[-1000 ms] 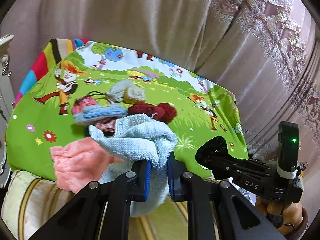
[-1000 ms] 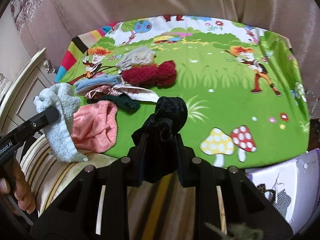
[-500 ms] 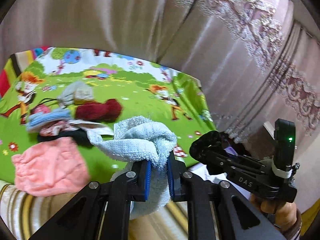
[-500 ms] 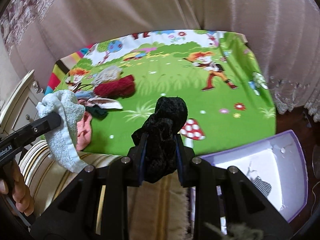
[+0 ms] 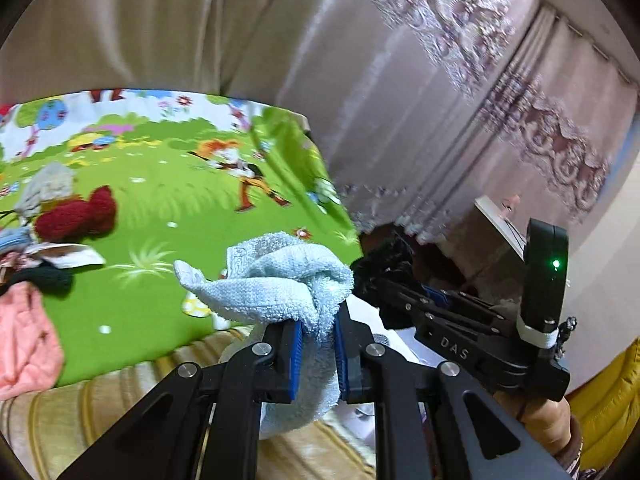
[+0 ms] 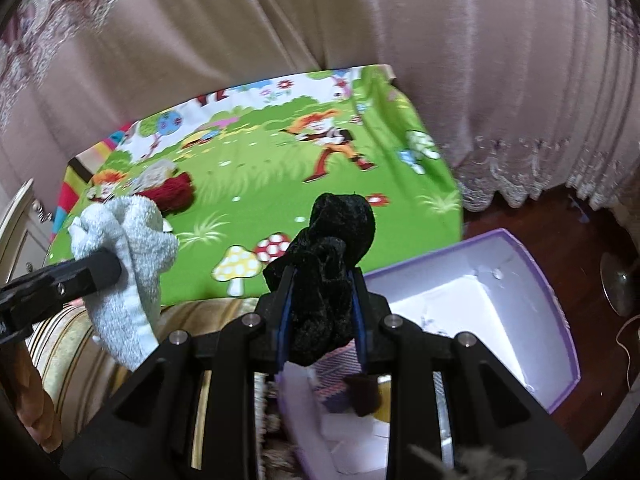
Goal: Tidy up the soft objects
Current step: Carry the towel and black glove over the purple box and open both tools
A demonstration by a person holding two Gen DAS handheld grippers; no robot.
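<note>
- We face pinkish curtains (image 6: 280, 32) behind a surface spread with a green cartoon-print cloth (image 6: 260, 184); a purple-rimmed box (image 6: 536, 276) with a white inside sits on the dark floor.
- Our left claw (image 5: 318, 332) is clamped on a pale blue terry towel (image 5: 276, 292), bunched above the pads and hanging below them.
- Our right claw (image 6: 322, 308) pinches a fuzzy black cloth (image 6: 332, 248), held by the box's near corner.
- A dark red knit piece (image 5: 76, 216) lies on the cloth, well apart.
</note>
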